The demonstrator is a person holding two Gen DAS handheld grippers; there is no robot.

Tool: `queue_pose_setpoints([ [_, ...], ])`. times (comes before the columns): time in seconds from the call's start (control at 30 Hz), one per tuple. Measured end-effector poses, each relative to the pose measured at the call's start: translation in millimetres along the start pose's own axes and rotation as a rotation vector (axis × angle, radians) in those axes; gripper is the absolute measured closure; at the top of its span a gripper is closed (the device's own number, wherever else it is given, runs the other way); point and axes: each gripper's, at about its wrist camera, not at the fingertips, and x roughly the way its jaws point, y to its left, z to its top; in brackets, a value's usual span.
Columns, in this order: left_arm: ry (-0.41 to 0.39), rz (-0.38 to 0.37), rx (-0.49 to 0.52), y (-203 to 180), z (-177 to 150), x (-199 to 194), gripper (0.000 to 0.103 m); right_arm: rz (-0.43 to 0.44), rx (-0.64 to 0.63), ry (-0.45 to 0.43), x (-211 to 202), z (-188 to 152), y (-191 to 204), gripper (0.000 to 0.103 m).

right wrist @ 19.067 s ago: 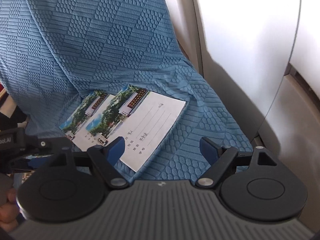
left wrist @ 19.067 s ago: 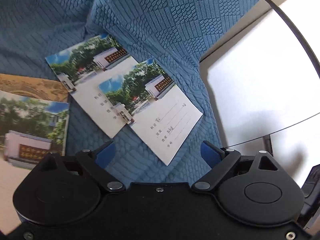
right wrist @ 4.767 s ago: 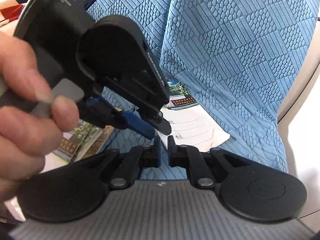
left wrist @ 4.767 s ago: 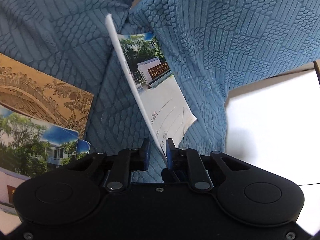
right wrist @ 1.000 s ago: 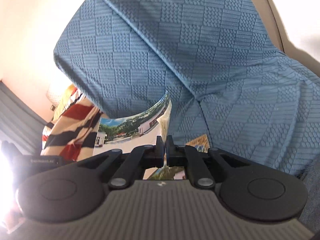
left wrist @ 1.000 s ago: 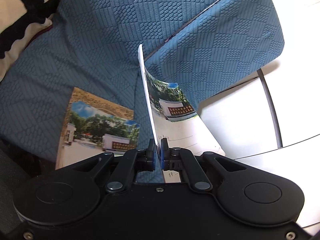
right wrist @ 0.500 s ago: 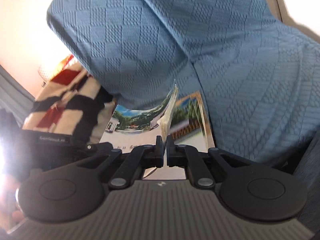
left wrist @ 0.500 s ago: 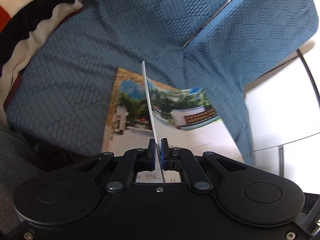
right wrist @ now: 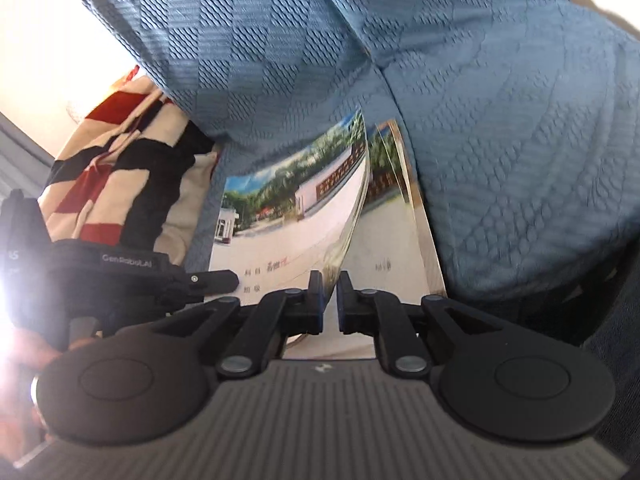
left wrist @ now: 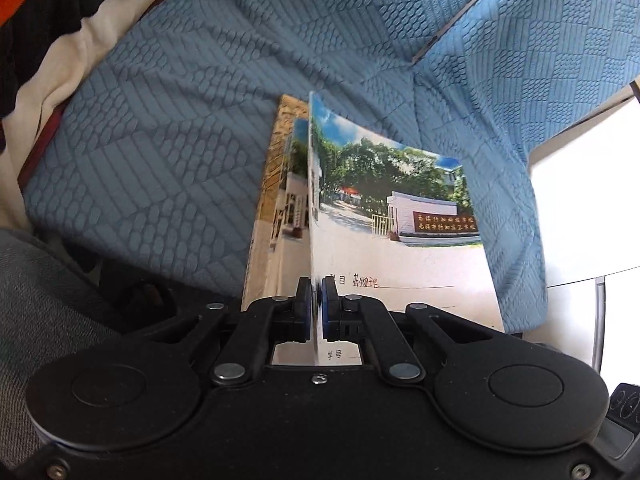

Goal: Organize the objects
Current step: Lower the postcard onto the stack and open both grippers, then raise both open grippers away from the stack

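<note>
Since a second ago both hands have sunk, bringing the photo booklet [left wrist: 400, 232] down over the stack [left wrist: 276, 184] on the blue cover [left wrist: 168, 128]; the left gripper [left wrist: 316, 312] pinches its lower edge to steer it square; the right gripper [right wrist: 329, 304] is opening, the edge between its jaws, likely releasing now the stack supports it

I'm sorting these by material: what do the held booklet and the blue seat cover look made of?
The booklet looks like thin printed paper, slightly glossy: it bows while pinched. The seat cover looks like woven quilted fabric, matte, with embossed geometric patterns and soft folds.
</note>
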Motion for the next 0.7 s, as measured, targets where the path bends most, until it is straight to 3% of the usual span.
queue_pose_setpoints([
  [0.1, -0.003, 0.012, 0.007, 2, -3, 0, 0.097, -0.021, -0.008, 0.021, 2, -1, 1, 0.090],
  [0.13, 0.001, 0.012, 0.004, 3, -4, -1, 0.096, -0.020, 0.000, 0.033, 2, -1, 0, 0.085],
  [0.17, 0.006, 0.008, 0.000, 4, -4, -1, 0.095, -0.019, 0.010, 0.044, 1, -1, -2, 0.078],
  [0.23, 0.007, -0.005, -0.010, 8, -6, -3, 0.093, -0.015, 0.035, 0.061, 0, -2, -7, 0.044],
  [0.27, 0.004, -0.006, -0.008, 10, -7, -4, 0.092, -0.019, 0.039, 0.078, 0, -2, -7, 0.040],
  [0.33, -0.004, 0.011, 0.003, 11, -10, -8, 0.083, -0.025, 0.010, 0.098, -4, -3, -3, 0.040],
  [0.4, -0.020, 0.025, 0.011, 12, -13, -12, 0.066, -0.054, -0.037, 0.096, -11, -2, 2, 0.040],
  [0.63, -0.019, 0.048, 0.070, 7, -20, -6, 0.065, -0.153, -0.120, 0.027, -9, 11, -3, 0.040],
  [0.7, -0.023, 0.052, 0.089, 3, -23, -2, 0.055, -0.169, -0.135, 0.010, 0, 15, -7, 0.043],
])
